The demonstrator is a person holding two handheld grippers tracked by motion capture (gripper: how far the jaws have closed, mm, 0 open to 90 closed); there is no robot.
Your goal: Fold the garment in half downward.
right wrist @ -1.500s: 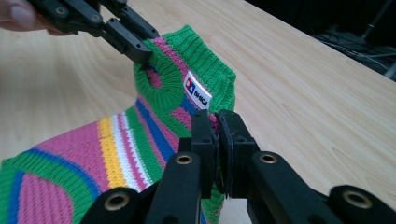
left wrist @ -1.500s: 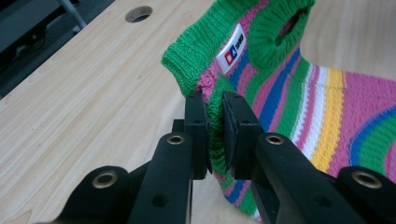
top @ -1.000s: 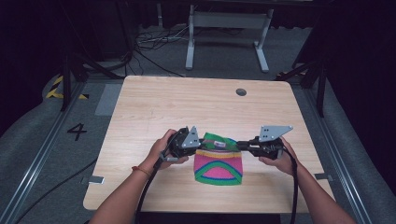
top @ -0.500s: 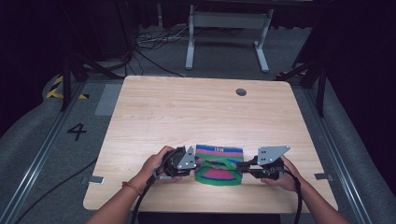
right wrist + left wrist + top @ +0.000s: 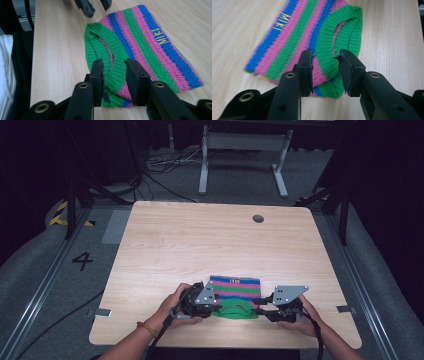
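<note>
- left tool (image 5: 214, 304): jaws just opening, spread astride the green collar, pads off it; I read it as letting go
- striped knit sweater (image 5: 235, 288): flat on worktop (image 5: 200, 240) near edge, folded, collar toward me
- right tool (image 5: 260, 309): likewise opening, no pinch

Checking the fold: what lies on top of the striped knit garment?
Its own green ribbed band lies folded over the striped knit garment, with yellow lettering beside it. Whatever the band covers is hidden.
</note>
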